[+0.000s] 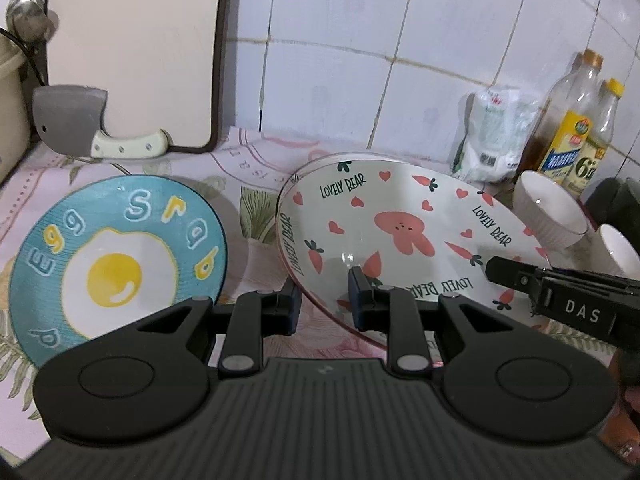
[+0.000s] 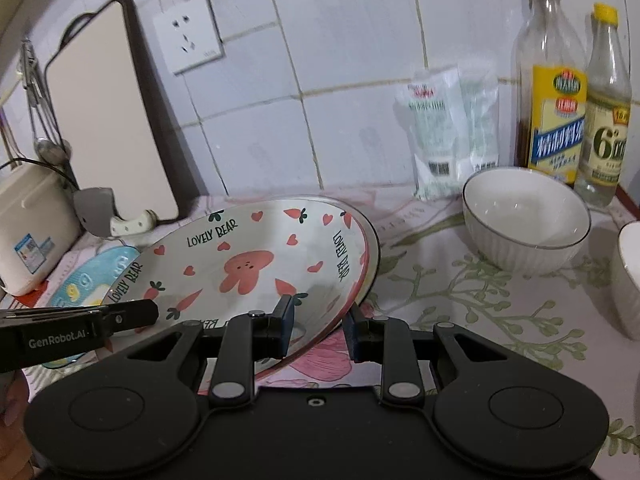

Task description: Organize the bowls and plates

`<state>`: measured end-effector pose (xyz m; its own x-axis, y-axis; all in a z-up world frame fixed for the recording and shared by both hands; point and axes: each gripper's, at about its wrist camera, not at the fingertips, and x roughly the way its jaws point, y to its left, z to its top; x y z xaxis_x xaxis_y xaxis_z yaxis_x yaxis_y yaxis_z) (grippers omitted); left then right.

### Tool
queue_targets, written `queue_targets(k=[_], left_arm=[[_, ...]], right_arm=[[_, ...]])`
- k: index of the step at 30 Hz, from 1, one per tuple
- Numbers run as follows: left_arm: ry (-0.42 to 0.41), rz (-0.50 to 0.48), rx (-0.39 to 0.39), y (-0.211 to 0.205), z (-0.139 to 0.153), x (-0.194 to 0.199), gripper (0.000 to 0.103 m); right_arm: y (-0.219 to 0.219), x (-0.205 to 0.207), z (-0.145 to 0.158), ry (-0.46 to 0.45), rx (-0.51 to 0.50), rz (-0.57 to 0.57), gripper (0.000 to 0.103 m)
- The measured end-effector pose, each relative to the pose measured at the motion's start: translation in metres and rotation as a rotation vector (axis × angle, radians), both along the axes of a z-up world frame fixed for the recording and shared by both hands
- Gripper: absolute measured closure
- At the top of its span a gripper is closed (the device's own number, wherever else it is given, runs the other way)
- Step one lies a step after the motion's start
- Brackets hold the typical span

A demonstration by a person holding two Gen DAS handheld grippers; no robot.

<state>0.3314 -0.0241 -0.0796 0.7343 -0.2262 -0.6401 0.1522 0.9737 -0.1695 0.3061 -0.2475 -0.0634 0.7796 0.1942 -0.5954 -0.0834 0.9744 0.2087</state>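
Observation:
A white "Lovely Bear" plate (image 1: 400, 224) with a pink rabbit, hearts and carrots is tilted off the counter; it also shows in the right wrist view (image 2: 256, 256). My left gripper (image 1: 326, 300) straddles its near-left rim, one finger under and one on the face. My right gripper (image 2: 318, 330) straddles its near-right rim the same way, and its fingers (image 1: 516, 276) reach in from the right. Whether either pinches the rim I cannot tell. A blue fried-egg plate (image 1: 116, 260) lies flat to the left, partly hidden behind the bear plate in the right wrist view (image 2: 84, 284). White ribbed bowls (image 2: 524, 220) (image 2: 628, 280) stand right.
A cutting board (image 1: 132, 48) and a cleaver (image 1: 72, 120) lean on the tiled wall at back left, beside a beige appliance (image 2: 32, 232). A salt bag (image 2: 452, 128) and two bottles (image 2: 556, 92) (image 2: 604, 112) stand at back right. A floral cloth (image 2: 480, 300) covers the counter.

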Motion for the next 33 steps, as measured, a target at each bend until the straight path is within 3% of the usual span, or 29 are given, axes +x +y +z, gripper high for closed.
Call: queue_targets(k=[19,26,33], left_arm=[[0.047,0.016,0.056,-0.014,-0.005,0.022,0.080],[0.079,0.049,0.081,-0.015,-0.004,0.034,0.079],[0.083,0.079,0.120,-0.020,-0.008,0.040,0.070]], right_arm=[[-0.007,0.022,-0.014,0.035,0.003,-0.016,0.070],[0.000,0.025,-0.017,0.001,-0.086,0.009,0.066],[0.003,0.034,-0.022,-0.038,-0.146,0.004,0.065]])
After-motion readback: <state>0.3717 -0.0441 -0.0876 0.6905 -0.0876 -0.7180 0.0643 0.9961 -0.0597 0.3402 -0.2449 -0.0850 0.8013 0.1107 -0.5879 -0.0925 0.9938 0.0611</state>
